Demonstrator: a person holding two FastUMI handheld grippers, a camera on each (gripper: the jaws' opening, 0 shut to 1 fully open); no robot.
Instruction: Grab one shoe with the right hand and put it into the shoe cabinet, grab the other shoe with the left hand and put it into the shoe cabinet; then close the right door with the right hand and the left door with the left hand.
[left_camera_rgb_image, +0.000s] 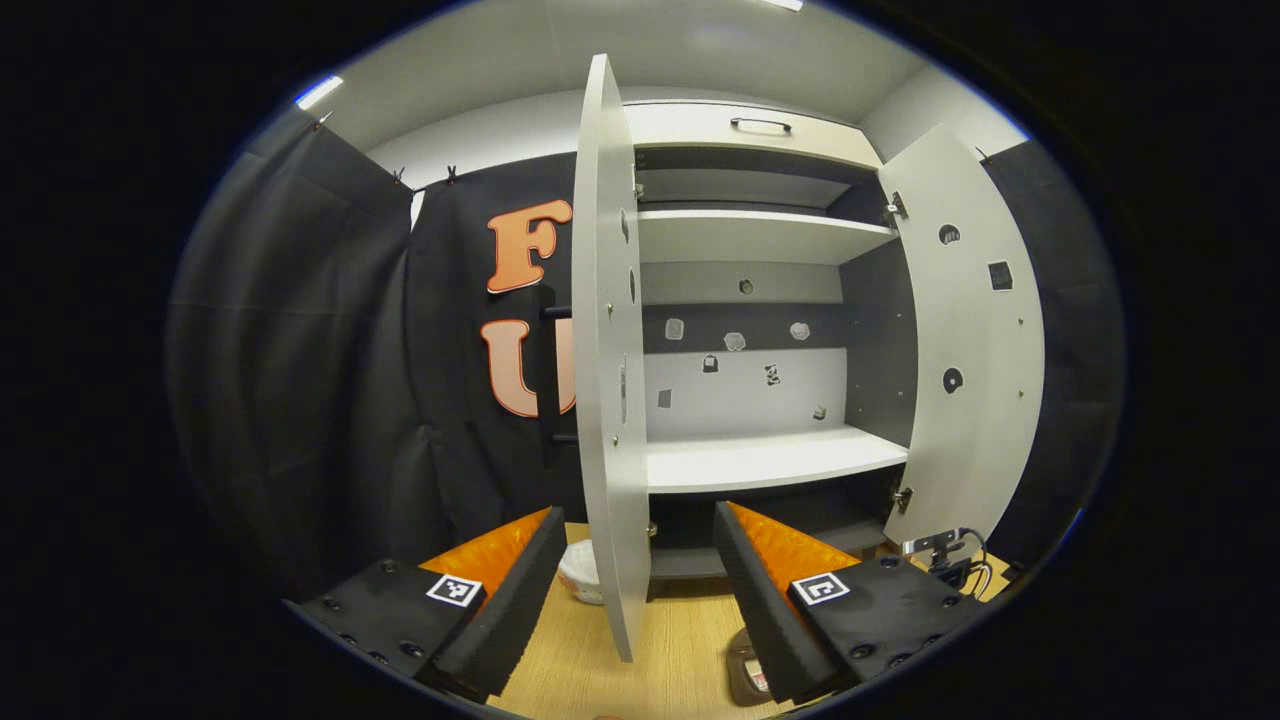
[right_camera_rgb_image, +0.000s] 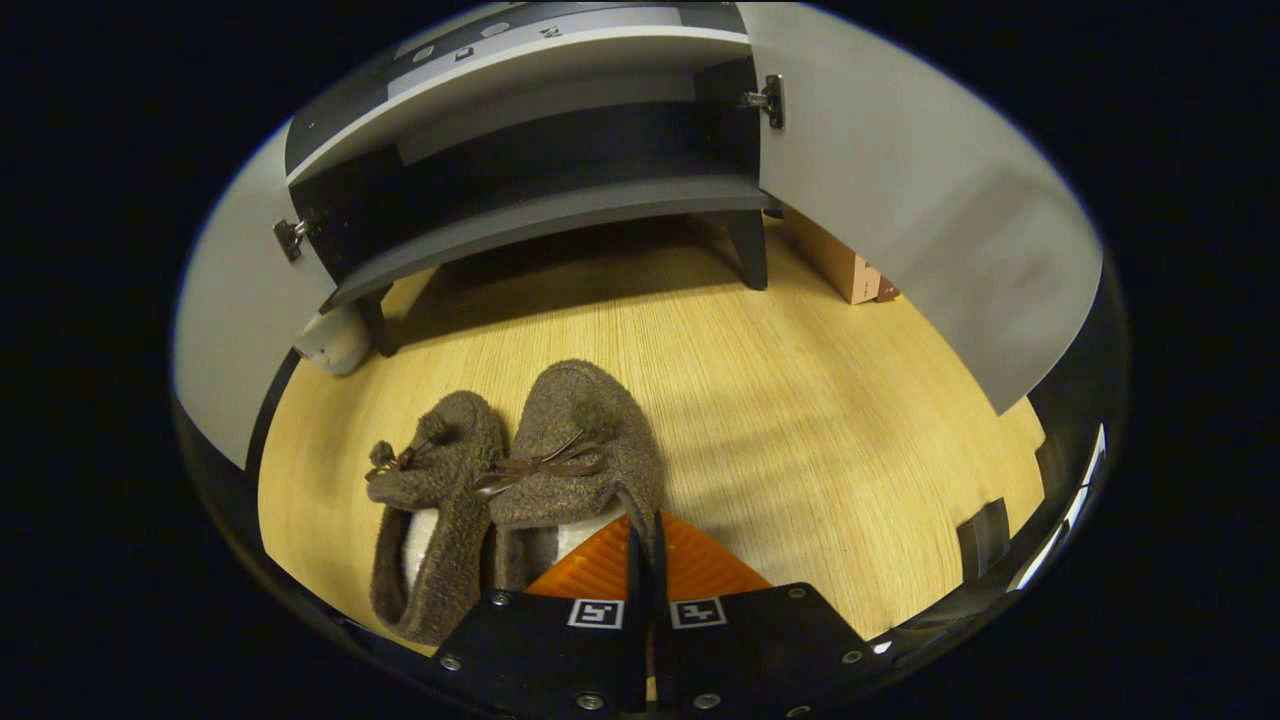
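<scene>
**Right gripper on a shoe, cabinet doors open**

In your left gripper view, the left gripper (left_camera_rgb_image: 632, 570) is spread wide, pinching nothing, facing the shoe cabinet (left_camera_rgb_image: 760, 240) with its left door (left_camera_rgb_image: 607, 360) edge-on between the fingers and its right door (left_camera_rgb_image: 975, 330) swung open. In your right gripper view, the left shoe (right_camera_rgb_image: 435, 500) lies on the floor (right_camera_rgb_image: 800, 420), touching the right shoe (right_camera_rgb_image: 590, 450), whose rim your right gripper (right_camera_rgb_image: 645, 540) pinches, fingers pressed together.
</scene>
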